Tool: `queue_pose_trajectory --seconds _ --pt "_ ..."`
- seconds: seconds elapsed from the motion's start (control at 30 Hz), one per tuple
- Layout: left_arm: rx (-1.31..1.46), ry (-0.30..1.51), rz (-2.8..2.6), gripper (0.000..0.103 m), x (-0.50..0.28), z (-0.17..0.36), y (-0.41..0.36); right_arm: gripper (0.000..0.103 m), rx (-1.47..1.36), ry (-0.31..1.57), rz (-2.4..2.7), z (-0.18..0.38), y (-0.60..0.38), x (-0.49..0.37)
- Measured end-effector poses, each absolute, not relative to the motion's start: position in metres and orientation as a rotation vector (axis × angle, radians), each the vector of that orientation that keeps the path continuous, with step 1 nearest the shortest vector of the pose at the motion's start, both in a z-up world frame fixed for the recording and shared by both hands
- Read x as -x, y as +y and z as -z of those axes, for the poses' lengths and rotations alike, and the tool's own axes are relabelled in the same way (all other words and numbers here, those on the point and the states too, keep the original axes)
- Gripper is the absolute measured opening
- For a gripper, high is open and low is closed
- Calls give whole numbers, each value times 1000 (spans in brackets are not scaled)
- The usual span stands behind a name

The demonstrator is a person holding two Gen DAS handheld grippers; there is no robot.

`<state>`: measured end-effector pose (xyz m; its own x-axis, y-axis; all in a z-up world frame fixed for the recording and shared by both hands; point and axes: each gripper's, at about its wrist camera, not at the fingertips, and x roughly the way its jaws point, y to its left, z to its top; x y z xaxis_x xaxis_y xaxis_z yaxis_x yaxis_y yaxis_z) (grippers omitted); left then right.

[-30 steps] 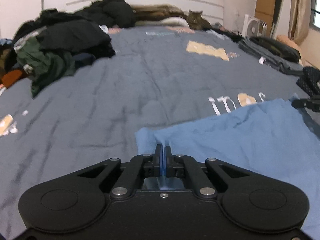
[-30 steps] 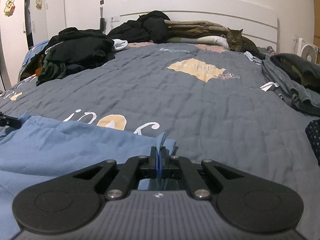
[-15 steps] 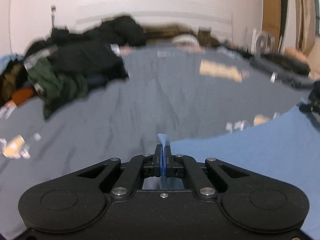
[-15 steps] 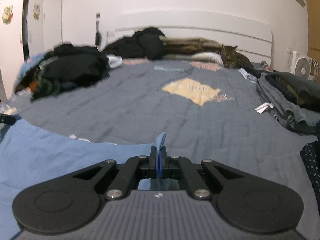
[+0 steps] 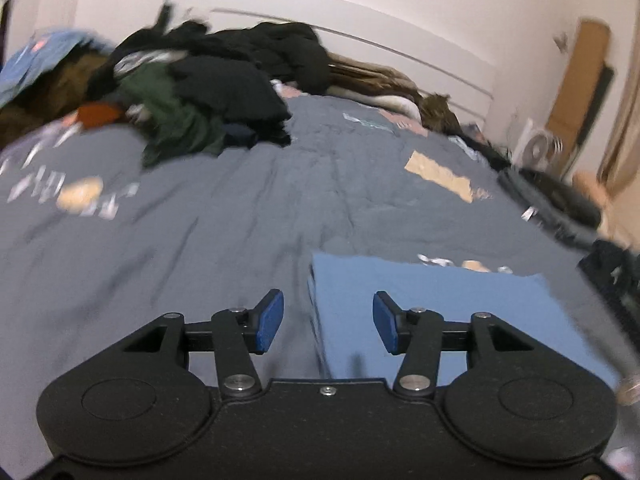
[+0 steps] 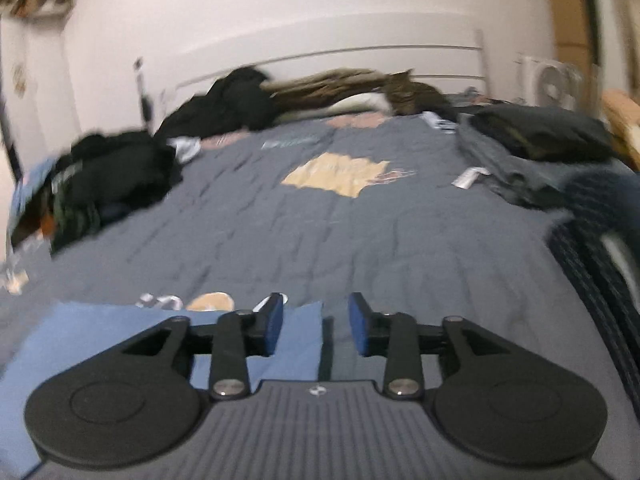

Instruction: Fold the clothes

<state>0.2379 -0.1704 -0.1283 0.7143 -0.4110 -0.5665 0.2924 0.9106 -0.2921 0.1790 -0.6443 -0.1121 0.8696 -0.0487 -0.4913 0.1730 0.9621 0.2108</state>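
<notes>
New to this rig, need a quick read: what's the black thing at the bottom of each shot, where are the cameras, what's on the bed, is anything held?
No robot arm here: a person holds a two-finger gripper in each hand, and a fisheye camera on each looks forward along its fingers. The black shape is the gripper body. One picture shows the left gripper, the other the right gripper. Both have just been opening; the blue pads stand apart and nothing is held. Under them, flat on the grey bed, lies a blue cloth with a straight, folded-looking edge. Farther off: a dark clothes pile, stacked clothes on the right, and a cat by the headboard.
</notes>
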Motion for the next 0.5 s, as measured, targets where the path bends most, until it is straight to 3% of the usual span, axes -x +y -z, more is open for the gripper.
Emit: queue_pose_trajectory --seconds 0.37,0.5 --pt "130 744 463 49 -166 145 -182 41 -626 620 186 134 -616 -73" --pt "-105 735 517 52 -159 153 -193 46 -757 688 205 156 -622 -68"
